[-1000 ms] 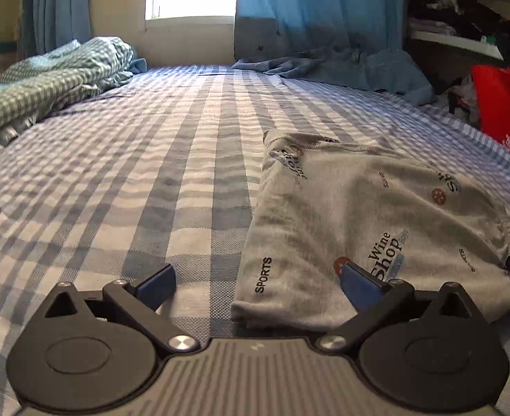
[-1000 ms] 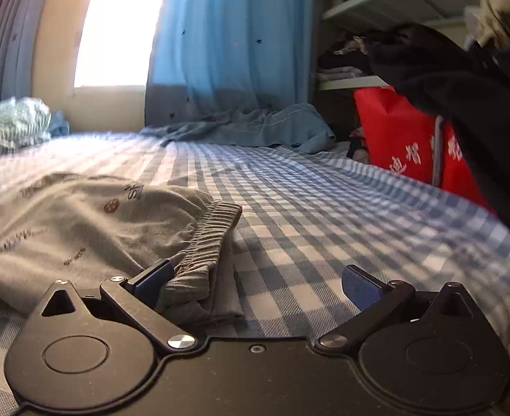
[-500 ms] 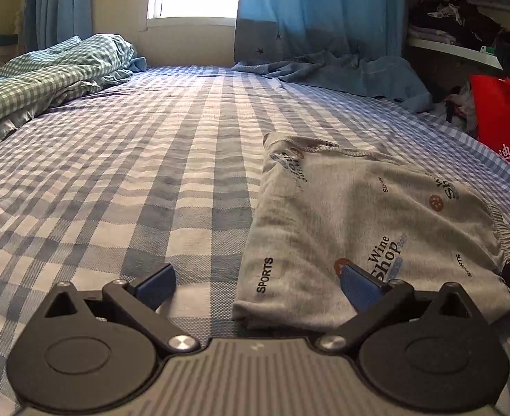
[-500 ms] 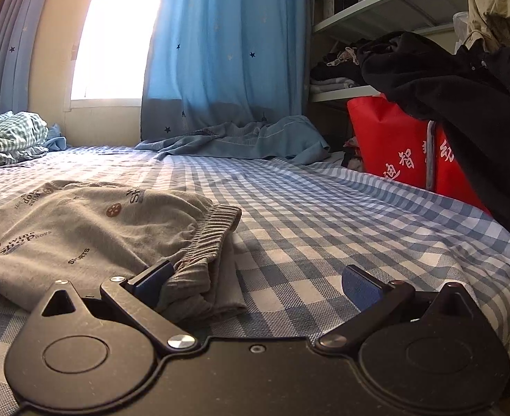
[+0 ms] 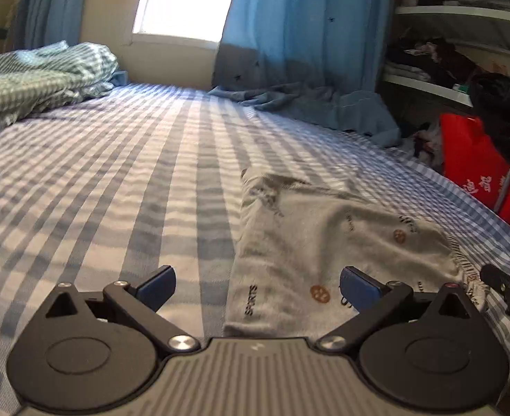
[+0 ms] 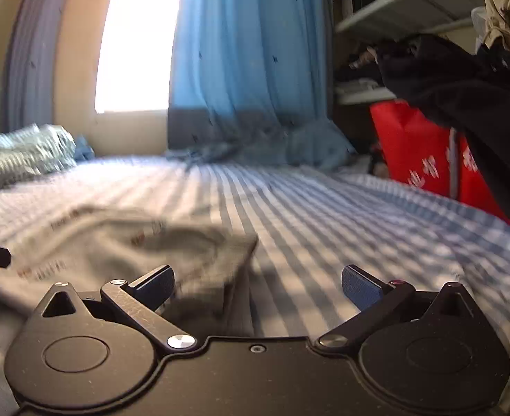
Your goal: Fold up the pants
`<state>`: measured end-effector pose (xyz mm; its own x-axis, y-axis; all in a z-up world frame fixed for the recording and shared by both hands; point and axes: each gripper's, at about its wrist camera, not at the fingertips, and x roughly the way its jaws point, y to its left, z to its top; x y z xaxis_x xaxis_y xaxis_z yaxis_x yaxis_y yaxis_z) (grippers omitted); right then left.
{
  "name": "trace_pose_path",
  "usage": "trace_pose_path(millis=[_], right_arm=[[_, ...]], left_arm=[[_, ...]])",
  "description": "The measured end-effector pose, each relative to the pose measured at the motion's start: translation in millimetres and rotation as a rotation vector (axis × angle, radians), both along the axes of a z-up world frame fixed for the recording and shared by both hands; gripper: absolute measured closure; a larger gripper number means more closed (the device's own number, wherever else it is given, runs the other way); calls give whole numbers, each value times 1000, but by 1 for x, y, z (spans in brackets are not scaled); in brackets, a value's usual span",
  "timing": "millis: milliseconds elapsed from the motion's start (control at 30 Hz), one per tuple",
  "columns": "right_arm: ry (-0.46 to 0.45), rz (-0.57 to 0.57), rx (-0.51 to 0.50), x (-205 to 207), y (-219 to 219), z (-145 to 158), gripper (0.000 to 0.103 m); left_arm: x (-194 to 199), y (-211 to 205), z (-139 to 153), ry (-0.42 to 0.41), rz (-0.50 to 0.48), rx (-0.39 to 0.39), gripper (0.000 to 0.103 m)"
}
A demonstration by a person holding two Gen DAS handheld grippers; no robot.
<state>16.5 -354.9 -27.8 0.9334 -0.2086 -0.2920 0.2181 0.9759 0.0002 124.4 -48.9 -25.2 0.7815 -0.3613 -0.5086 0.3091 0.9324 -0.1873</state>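
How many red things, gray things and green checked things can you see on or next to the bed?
Red: 1, the red bag beside the bed.
Gray: 1, the folded gray pants on the bed.
Green checked: 1, the rumpled green checked blanket at the far left.
Total: 3

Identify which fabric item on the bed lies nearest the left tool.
The folded grey printed pants, lying directly before the left tool. The crumpled green checked blanket and blue curtain heap lie at the bed's far end.
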Motion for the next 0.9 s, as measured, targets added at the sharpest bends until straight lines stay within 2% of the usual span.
trace_pose_path(millis=[100, 200, 267, 333, 367, 400, 467, 567, 633, 700, 767, 900], right_arm=[[96, 167, 122, 37, -27, 9, 1], [201, 291, 313, 83, -62, 1, 1], [285, 296, 437, 110, -83, -12, 1], [253, 342, 558, 118, -101, -17, 1], [255, 361, 619, 121, -108, -18, 1], [248, 386, 661, 122, -113, -18, 0], [242, 463, 681, 120, -113, -20, 1], [250, 567, 655, 115, -102, -19, 1], [252, 573, 646, 114, -99, -17, 1], [243, 573, 671, 112, -102, -17, 1], [224, 568, 709, 113, -109, -18, 1], [221, 494, 701, 113, -113, -19, 20]], left_arm=[[11, -11, 11, -57, -43, 101, 0], [29, -16, 5, -34, -120, 122, 0], [39, -14, -7, 10, -154, 96, 0], [48, -9, -20, 107, -207, 29, 0], [51, -4, -22, 133, -228, -14, 0], [51, 2, -21, 120, -237, -66, 0], [53, 16, -24, 127, -276, -195, 0], [61, 27, -31, 183, -281, -282, 1], [65, 34, -32, 201, -284, -329, 1], [66, 38, -34, 204, -278, -353, 4], [67, 38, -34, 204, -255, -344, 12], [65, 36, -34, 224, -244, -335, 27]])
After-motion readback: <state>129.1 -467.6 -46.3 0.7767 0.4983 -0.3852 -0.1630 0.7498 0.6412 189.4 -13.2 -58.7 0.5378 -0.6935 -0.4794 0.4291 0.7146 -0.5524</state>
